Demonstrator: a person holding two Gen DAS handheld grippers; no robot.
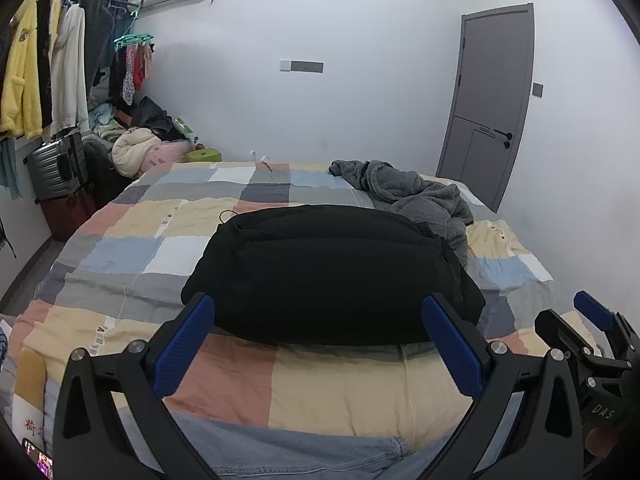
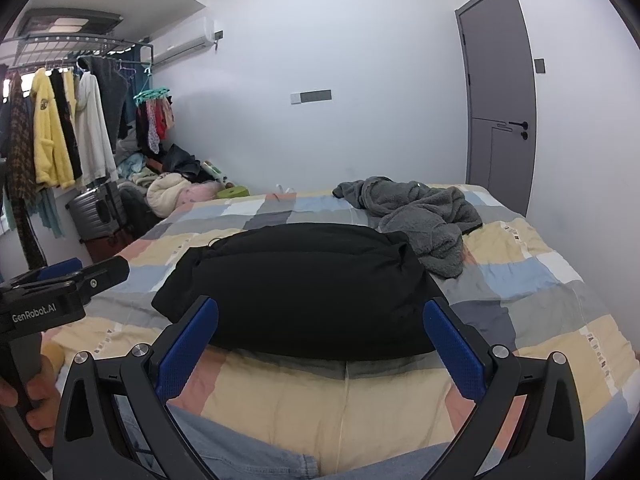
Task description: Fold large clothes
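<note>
Folded black garment [image 1: 332, 272] on the bed [image 1: 132, 248].
Both hand-held grippers, left [image 1: 320, 336] and right [image 2: 320, 336], hover released at the near edge; grey fleece [image 1: 416, 196] lies toward the far right corner.

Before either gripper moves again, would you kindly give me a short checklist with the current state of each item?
1. Left gripper open, nothing held: ok.
2. Right gripper open, nothing held: ok.
3. Black garment folded into a compact bundle on the quilt: ok.
4. Grey fleece garment folded: not ok, it lies crumpled.
5. Grey fleece clear of the black bundle: cannot tell, their edges meet in both views.
</note>
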